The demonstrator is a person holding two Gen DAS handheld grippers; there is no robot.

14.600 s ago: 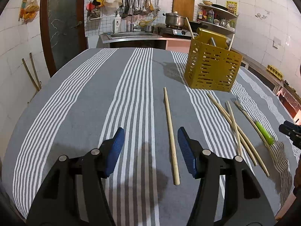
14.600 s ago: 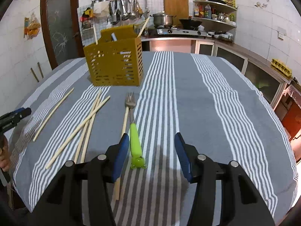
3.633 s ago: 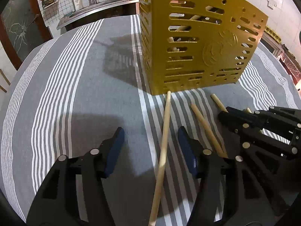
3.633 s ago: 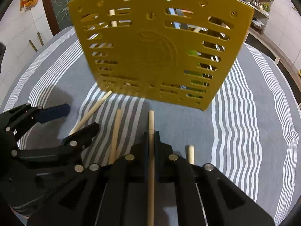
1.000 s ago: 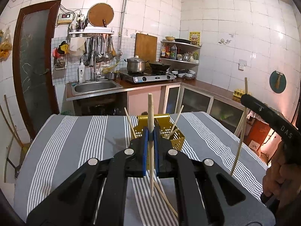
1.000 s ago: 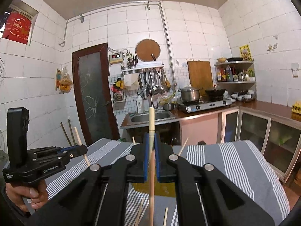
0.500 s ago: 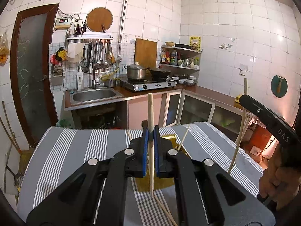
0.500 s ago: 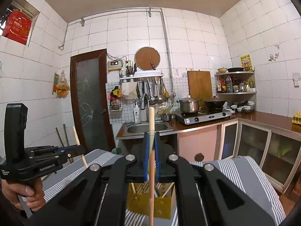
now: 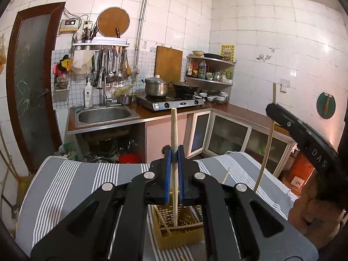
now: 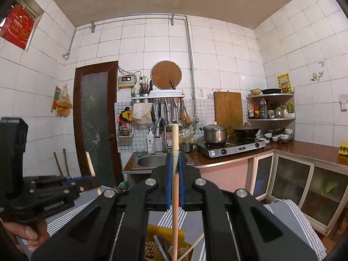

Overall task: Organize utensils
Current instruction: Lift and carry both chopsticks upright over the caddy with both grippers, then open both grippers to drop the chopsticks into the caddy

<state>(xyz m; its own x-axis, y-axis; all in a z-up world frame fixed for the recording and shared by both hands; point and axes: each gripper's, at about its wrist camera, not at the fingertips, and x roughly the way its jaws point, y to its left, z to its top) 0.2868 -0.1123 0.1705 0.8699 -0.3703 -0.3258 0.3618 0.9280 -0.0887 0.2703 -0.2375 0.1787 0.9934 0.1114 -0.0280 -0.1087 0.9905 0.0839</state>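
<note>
My left gripper is shut on a wooden chopstick held upright; its lower end reaches into the yellow slotted utensil basket below, which holds other chopsticks. My right gripper is shut on another upright wooden chopstick above the same basket. The right gripper with its chopstick shows at the right of the left wrist view. The left gripper body shows at the left of the right wrist view.
The basket stands on a table with a grey, white-striped cloth. Behind are a sink, a stove with a pot, a corner shelf, low cabinets and a dark door.
Both grippers have risen and tilted slightly up with their chopsticks; the basket now sits lower in both views, under the fingers.
</note>
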